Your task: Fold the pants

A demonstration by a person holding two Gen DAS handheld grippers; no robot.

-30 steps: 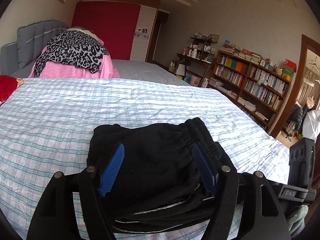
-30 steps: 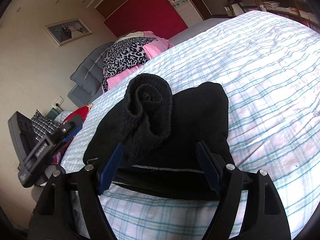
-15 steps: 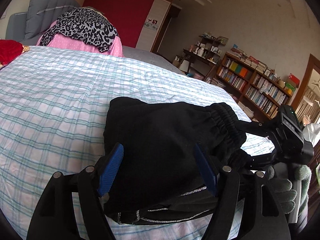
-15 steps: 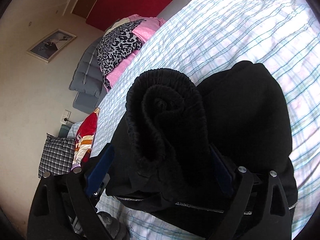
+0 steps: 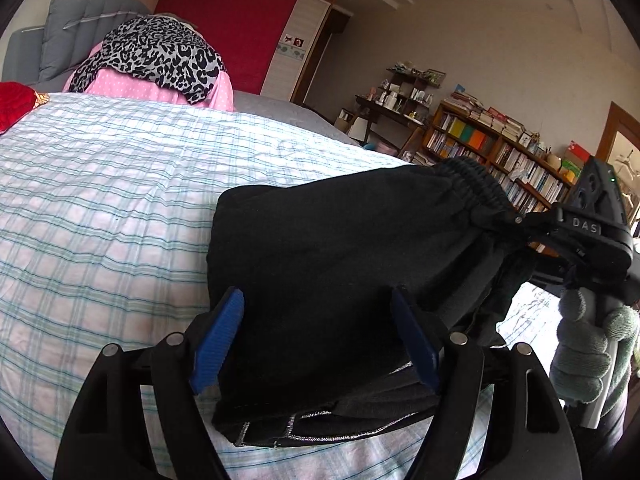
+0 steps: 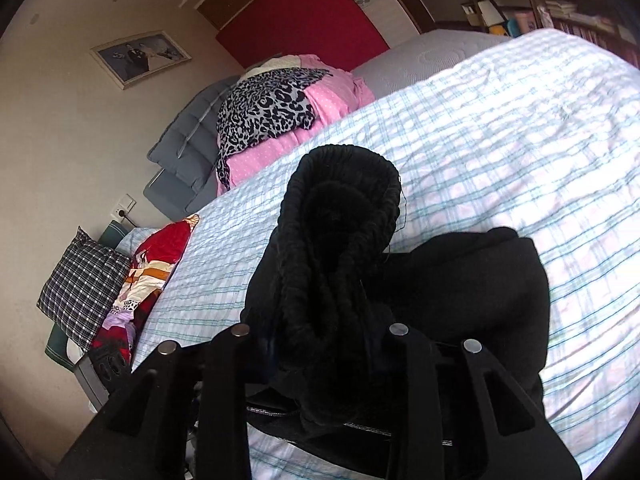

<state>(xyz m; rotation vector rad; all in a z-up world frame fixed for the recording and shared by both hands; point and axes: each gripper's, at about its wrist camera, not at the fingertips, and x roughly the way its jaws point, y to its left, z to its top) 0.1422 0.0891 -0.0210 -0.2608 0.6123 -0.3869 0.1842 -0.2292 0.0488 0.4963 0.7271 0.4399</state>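
The black pants (image 5: 328,264) lie folded in a thick stack on the plaid bedsheet (image 5: 100,208), near the bed's close edge. Their gathered elastic waistband (image 6: 340,216) is lifted off the stack at about 12 o'clock in my right wrist view. My right gripper (image 6: 320,344) is closing on that waistband, and the bunched ribbing sits right between its jaws. From the left wrist view the same waistband runs out toward 3 o'clock, where my gloved hand (image 5: 588,352) carries that tool.

My left gripper (image 5: 316,340) has its blue pads (image 5: 218,336) spread wide either side of the stack — I can't see them pressing on the cloth.

I judge the fabric soft, limp and fairly light, so it will sag and unroll wherever it isn't supported. The waistband is the firmest place to hold — thick, ribbed, not slippery. A leopard-print garment (image 5: 160,56) lies on the pink bedding at 11 o'clock.
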